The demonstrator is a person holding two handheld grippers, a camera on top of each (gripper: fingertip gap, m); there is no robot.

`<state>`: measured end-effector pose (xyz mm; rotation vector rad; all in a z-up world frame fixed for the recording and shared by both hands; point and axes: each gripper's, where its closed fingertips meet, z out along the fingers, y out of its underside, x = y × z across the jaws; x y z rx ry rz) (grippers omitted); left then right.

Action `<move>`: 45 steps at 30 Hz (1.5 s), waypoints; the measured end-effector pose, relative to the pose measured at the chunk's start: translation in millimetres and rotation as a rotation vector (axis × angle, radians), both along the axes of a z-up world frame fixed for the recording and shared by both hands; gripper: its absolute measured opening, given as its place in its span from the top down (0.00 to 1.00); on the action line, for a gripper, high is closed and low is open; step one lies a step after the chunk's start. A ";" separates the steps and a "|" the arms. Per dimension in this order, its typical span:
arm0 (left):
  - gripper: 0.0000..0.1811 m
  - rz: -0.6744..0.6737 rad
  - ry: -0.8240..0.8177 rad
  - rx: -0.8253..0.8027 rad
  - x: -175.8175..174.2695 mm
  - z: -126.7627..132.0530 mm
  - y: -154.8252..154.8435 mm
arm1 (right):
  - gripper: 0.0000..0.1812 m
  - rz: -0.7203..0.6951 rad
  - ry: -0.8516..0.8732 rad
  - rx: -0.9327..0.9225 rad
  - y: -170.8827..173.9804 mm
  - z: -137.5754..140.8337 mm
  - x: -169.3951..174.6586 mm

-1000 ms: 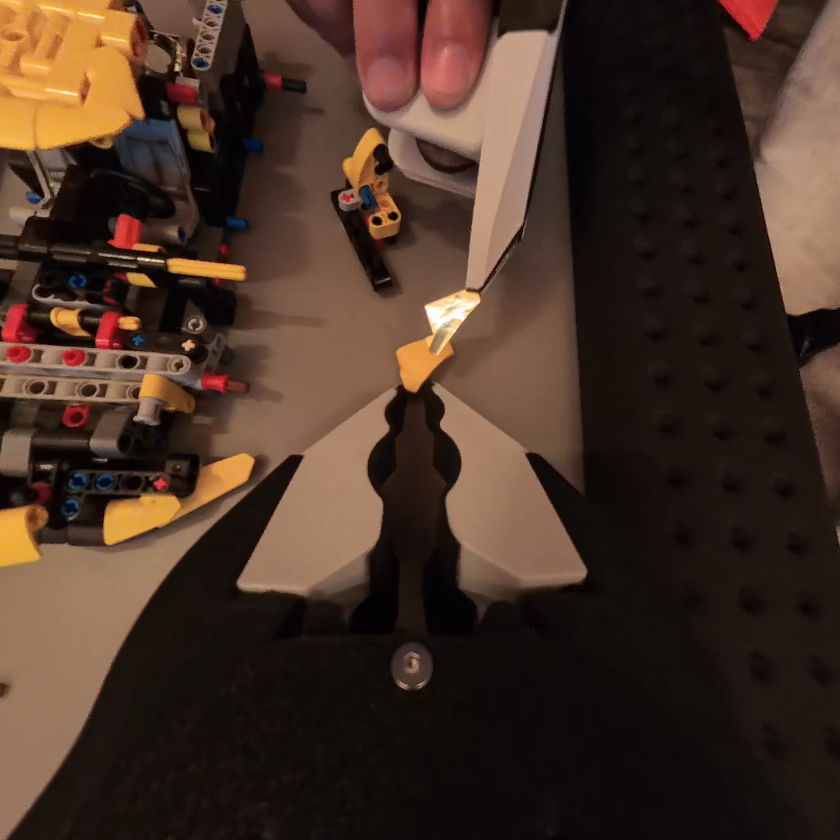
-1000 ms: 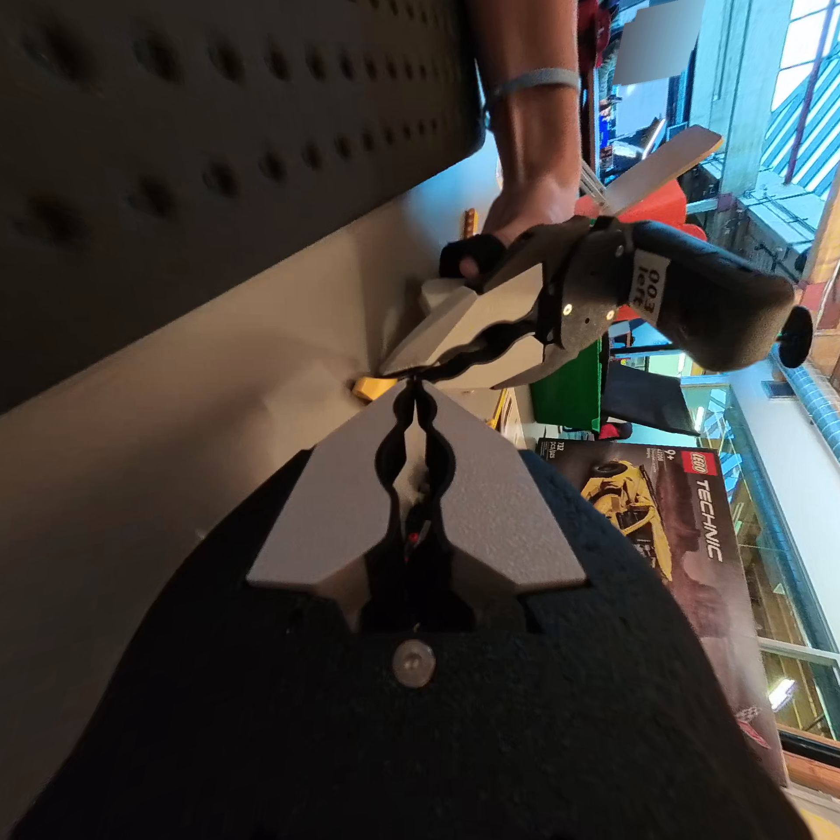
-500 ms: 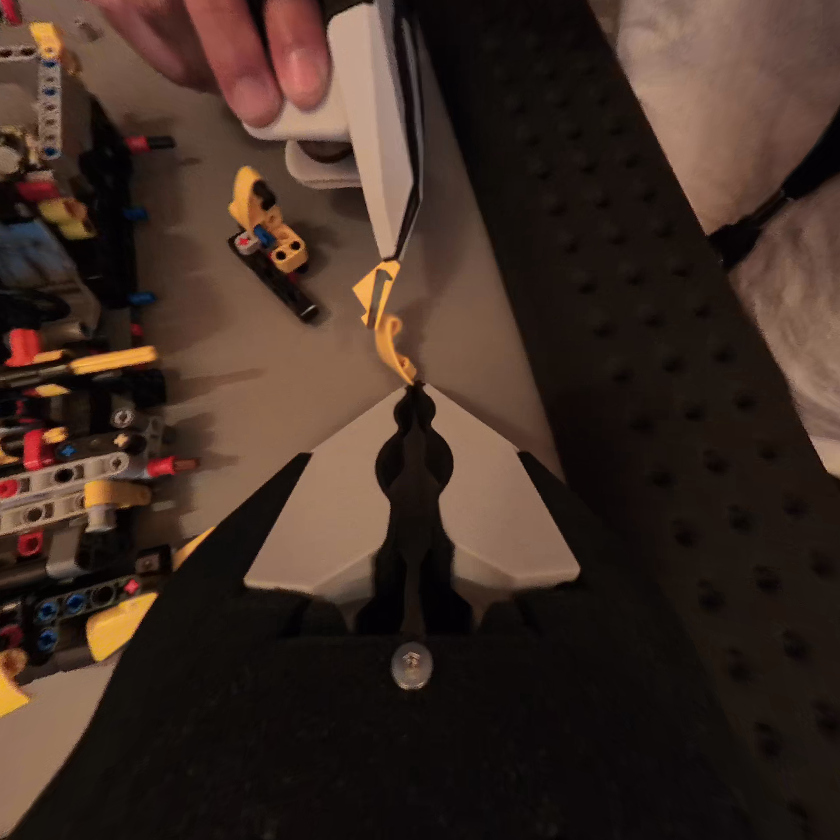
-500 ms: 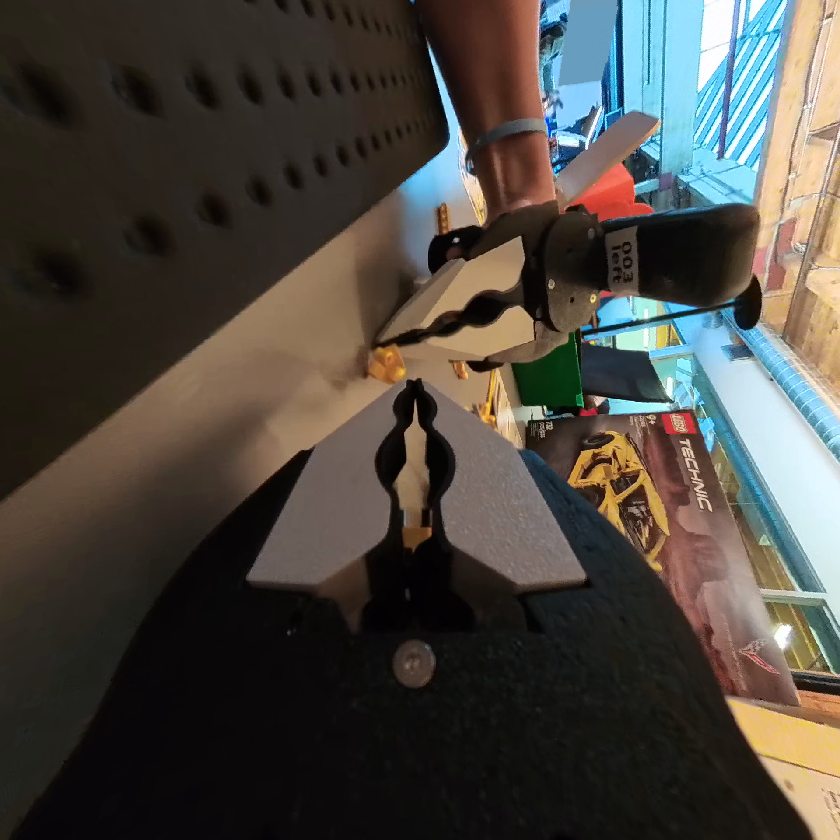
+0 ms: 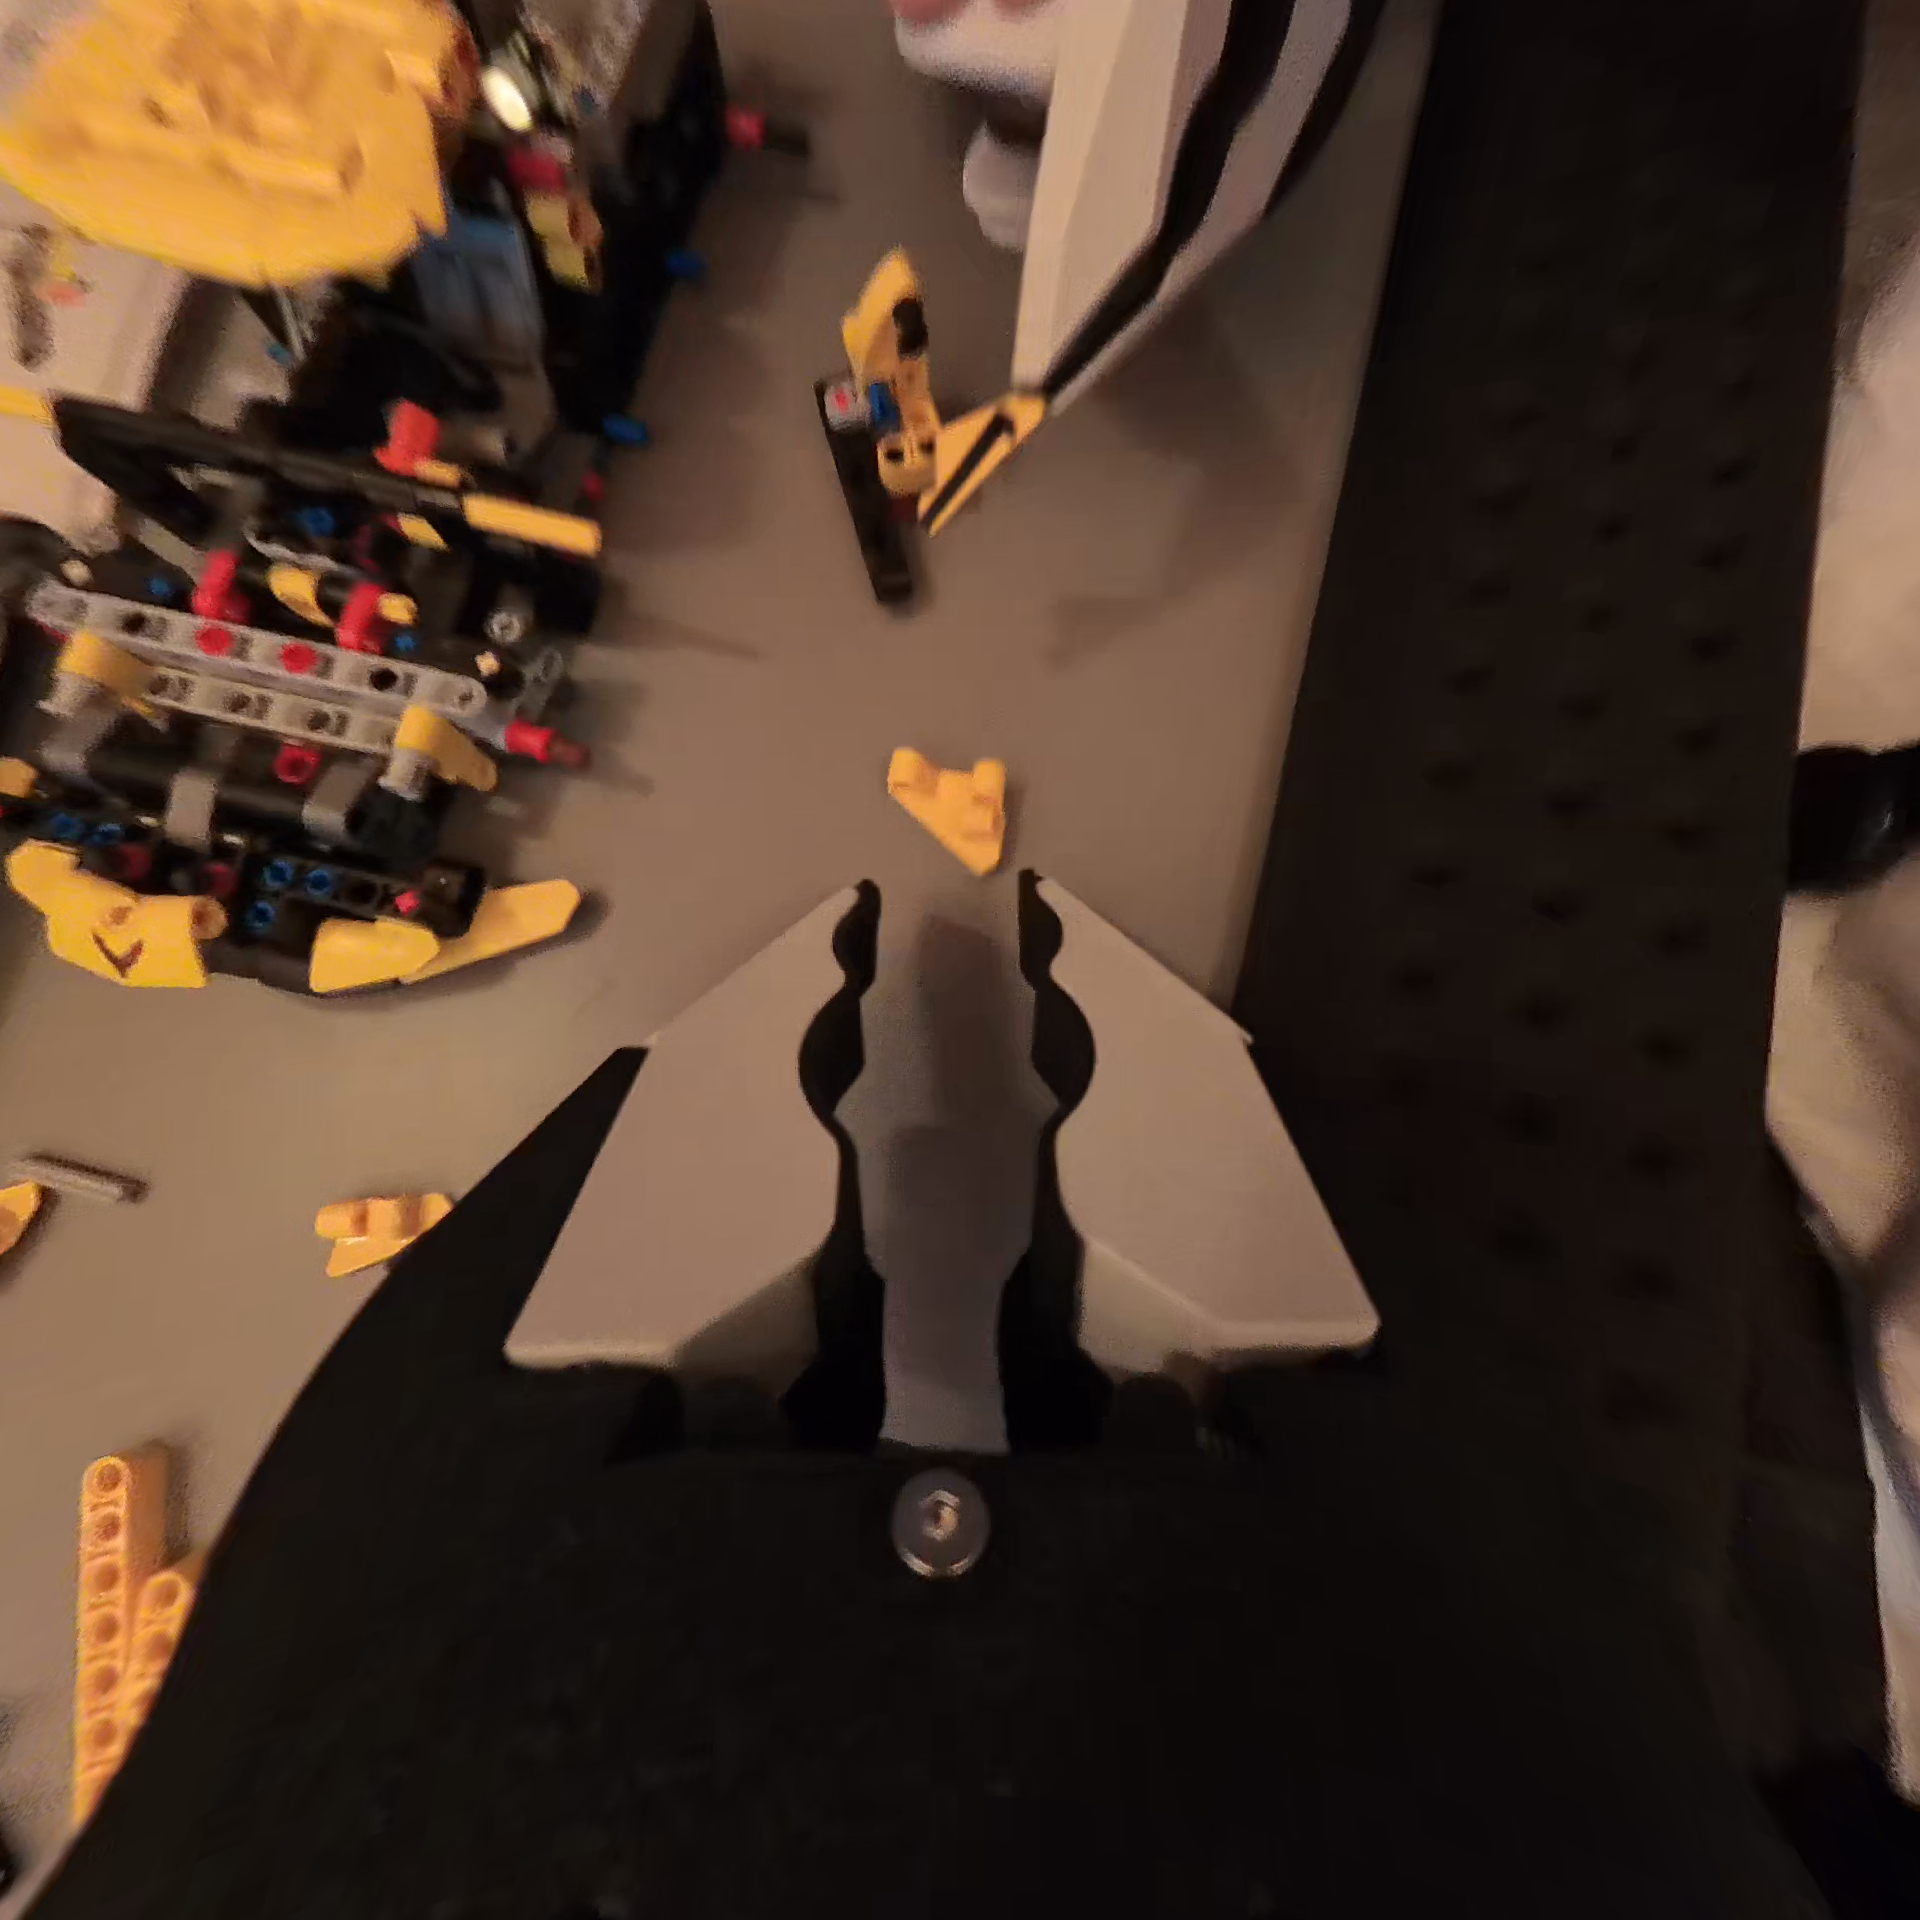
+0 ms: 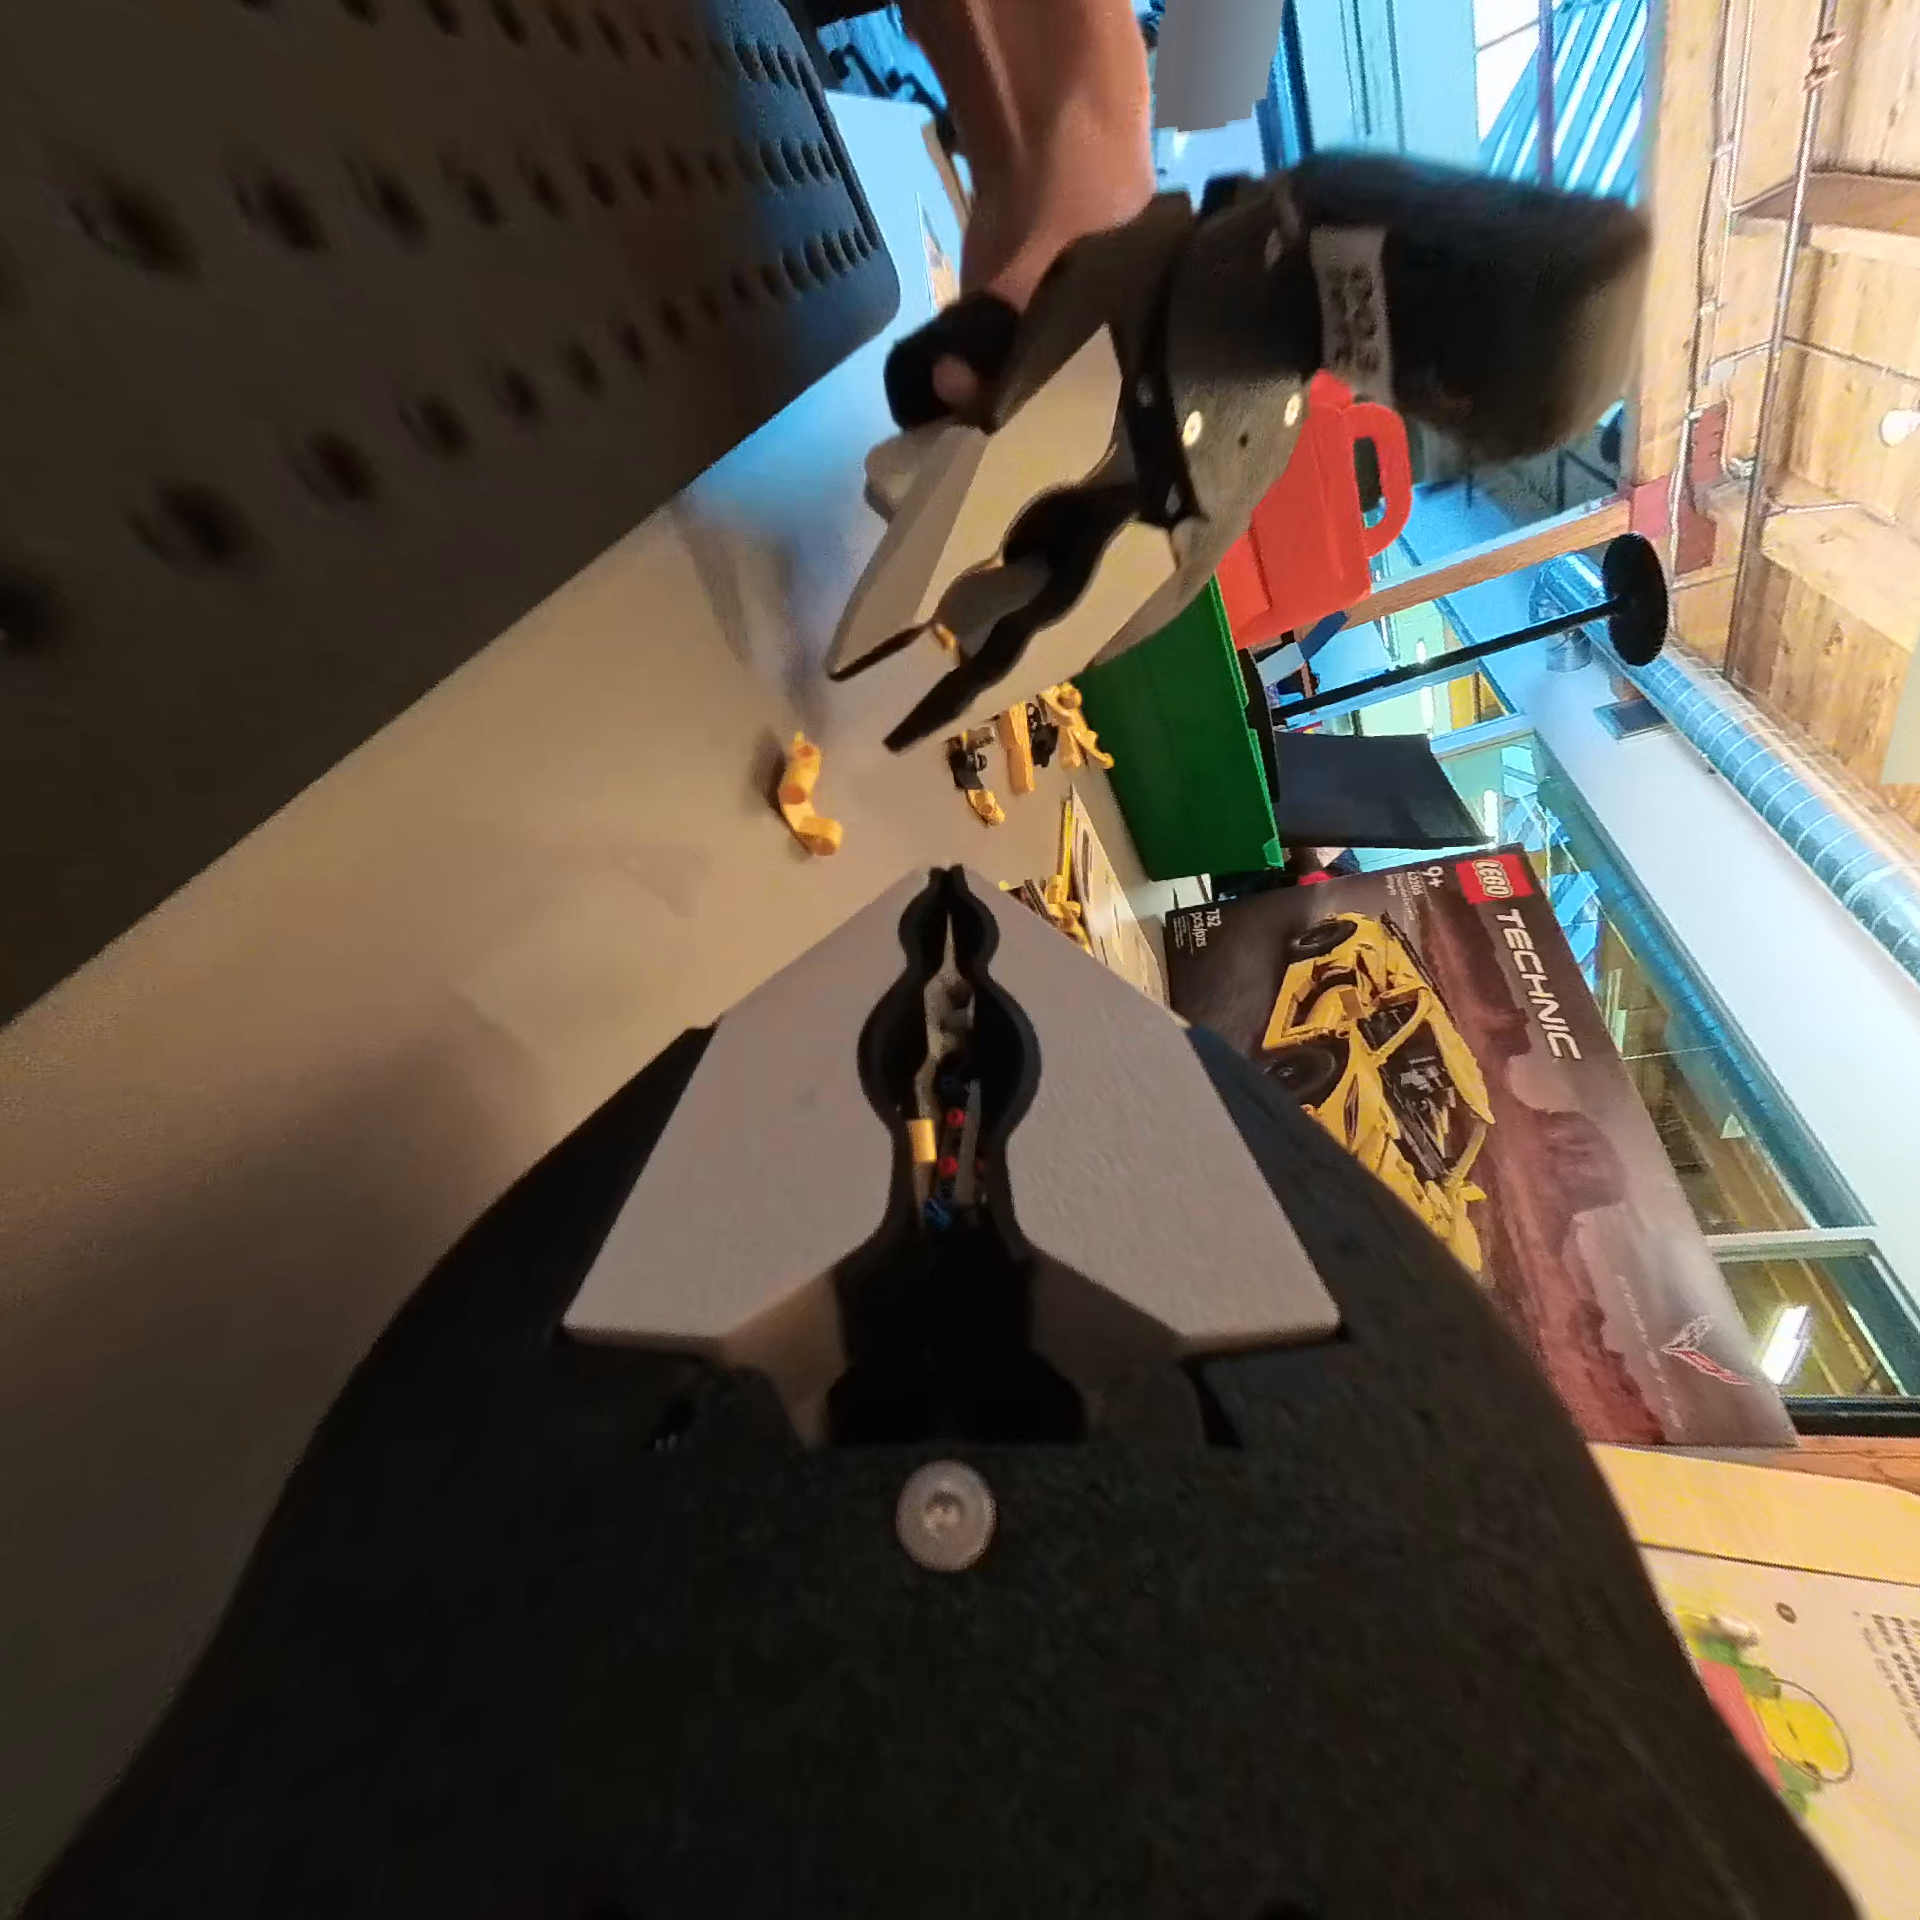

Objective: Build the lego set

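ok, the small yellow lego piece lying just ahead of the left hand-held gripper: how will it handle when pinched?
Probably rigid: the yellow piece looks like hard moulded plastic. Likely very light, so a nudge may skid it over the smooth table. Its tapered, curved shape might slip out from the left hand-held gripper as it pinches.

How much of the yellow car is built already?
Done: much of the car frame is built, with beams, pins and some yellow panels on it. In hand: the right gripper is shut on a yellow and black strip, while the left gripper is open behind a small yellow piece. Left: loose yellow parts on the table probably still need fitting.
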<state>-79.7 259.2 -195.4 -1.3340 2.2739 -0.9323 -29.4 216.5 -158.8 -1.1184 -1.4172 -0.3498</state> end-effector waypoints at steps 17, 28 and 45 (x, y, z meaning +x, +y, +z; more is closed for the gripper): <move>0.95 -0.071 0.022 0.047 17.9 -16.1 -17.3 | 1.00 -0.044 -0.059 0.024 -0.3 0.3 7.7; 0.95 0.112 0.486 -1.236 -39.0 70.5 -104.1 | 1.00 -0.030 -0.065 0.051 -3.2 3.4 1.4; 0.93 0.291 0.391 -0.714 -53.5 6.8 -36.1 | 1.00 -0.044 -0.080 0.043 -1.2 -0.9 4.4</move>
